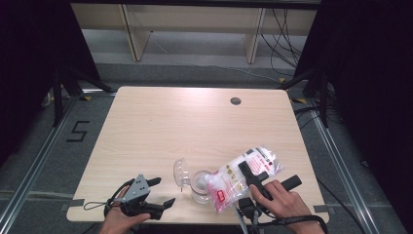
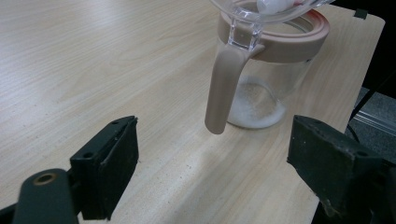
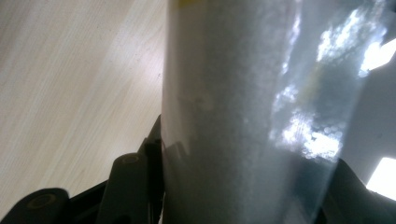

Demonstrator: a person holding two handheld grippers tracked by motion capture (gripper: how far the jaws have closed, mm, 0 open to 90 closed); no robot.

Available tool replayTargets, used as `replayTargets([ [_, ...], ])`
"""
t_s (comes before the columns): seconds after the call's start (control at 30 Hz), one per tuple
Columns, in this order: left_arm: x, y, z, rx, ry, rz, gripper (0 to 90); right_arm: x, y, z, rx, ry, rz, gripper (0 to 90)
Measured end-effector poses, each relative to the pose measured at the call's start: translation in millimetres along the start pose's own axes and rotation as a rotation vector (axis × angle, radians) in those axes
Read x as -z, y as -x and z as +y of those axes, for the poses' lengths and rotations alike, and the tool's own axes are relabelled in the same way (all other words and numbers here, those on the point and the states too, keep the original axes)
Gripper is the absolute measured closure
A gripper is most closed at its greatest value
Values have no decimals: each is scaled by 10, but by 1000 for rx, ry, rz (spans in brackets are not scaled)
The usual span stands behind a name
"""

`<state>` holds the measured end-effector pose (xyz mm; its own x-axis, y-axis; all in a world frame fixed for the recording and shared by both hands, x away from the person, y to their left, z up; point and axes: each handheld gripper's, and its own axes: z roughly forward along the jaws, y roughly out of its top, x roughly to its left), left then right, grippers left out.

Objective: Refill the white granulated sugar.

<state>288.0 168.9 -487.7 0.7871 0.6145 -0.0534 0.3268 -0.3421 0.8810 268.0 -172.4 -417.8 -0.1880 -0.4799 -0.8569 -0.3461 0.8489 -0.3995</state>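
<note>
High view: near the worktop's (image 1: 160, 122) front edge, the left gripper (image 1: 163, 192) rests wide apart and empty toward the front left corner. Just beyond it, the right gripper (image 1: 251, 175) clamps the bag (image 1: 243, 175) of white granules, tipped with its mouth over the jar (image 1: 199, 187), which stands upright near the middle of the front edge. Its clear hinged lid (image 1: 181, 173) is flipped back, and a thin layer of granules (image 2: 254, 109) lies inside. Nothing steadies the jar, so a nudge from the sagging bag could likely tip it, or granules could miss the rim (image 2: 299, 44) and scatter across the worktop.
</note>
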Motion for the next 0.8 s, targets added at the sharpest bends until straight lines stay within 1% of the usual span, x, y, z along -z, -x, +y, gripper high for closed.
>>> replayTargets([
  [0.07,0,0,0,0,0,0,159,4,-6,0,-6,-5,1,532],
  [0.1,1,-1,0,0,0,0,159,2,1,5,4,-5,2,532],
  [0.13,1,-1,0,0,0,0,160,2,1,5,4,-5,2,532],
  [0.17,1,0,0,1,0,0,160,8,-9,5,-10,-13,4,532],
  [0.2,1,0,0,0,0,0,159,6,-9,4,-11,-8,2,533],
  [0.23,-1,7,-3,12,0,1,160,9,-19,7,-18,-15,7,533],
  [0.27,-1,7,-3,12,0,1,159,9,-19,7,-18,-15,7,533],
  [0.3,-2,20,-6,31,0,4,159,6,-16,8,-13,-13,6,534],
  [0.33,-7,26,-6,38,7,3,159,5,-13,5,-15,-11,5,535],
  [0.37,-4,20,-7,33,5,-1,159,5,-13,5,-15,-11,5,535],
  [0.4,-6,19,-7,34,8,-3,160,-2,3,3,5,-1,0,535],
  [0.47,-5,25,-7,38,7,4,159,-1,-7,-1,-11,-5,1,537],
  [0.53,-6,25,-7,37,6,3,160,-1,-8,-1,-13,-5,2,537],
  [0.57,-4,24,-6,35,5,4,160,-3,-20,-2,-24,-7,8,537],
  [0.63,-1,22,-5,32,2,3,160,-1,-16,-2,-15,-9,5,538],
  [0.67,-2,22,-6,33,3,3,159,-8,-7,0,1,-1,3,539],
  [0.73,-4,23,-6,34,6,4,159,-3,-25,1,-19,-14,9,539],
  [0.8,-5,18,-7,33,7,-3,160,-3,-26,2,-21,-16,8,540],
])
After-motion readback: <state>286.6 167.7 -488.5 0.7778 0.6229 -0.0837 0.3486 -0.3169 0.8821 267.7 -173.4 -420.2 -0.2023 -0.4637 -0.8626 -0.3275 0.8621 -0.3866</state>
